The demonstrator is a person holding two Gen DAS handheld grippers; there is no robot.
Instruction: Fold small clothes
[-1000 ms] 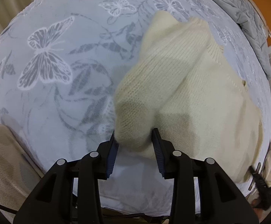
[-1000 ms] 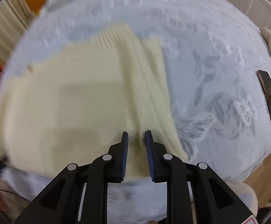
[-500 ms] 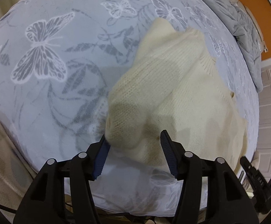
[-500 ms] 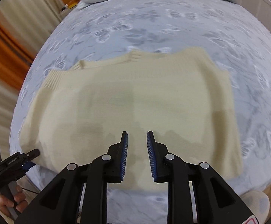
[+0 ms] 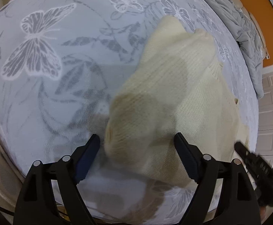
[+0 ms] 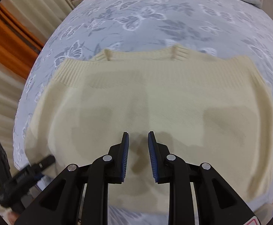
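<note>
Your cream ribbed-knit sweater (image 6: 155,97) lay spread on the pale grey bedspread with its white butterfly print (image 6: 155,15). In the right wrist view its long axis ran left to right across the frame, with the ribbed band (image 6: 117,69) along the far edge and two small ribbed tabs showing just behind that band.

Your right gripper (image 6: 138,146) hung over the middle of the sweater's near half. Its blue-padded jaws stood a narrow gap apart with nothing between them, and only the knit surface and their own shadow lay below.

Your left gripper (image 5: 136,150) was at the sweater's left end. Its jaws were opening wide, and a rounded, folded-over bulge of the knit (image 5: 136,127) sat between them with neither pad pressing on it.

From that left gripper, the rest of the garment stretched ahead and to the right. That made your left hand the nearer one to that end. Your right hand was better placed for the middle and for the near hem, which lay below the right gripper's fingers in the frame. The right end of the sweater (image 6: 258,112) lay well apart from both grippers.
</note>
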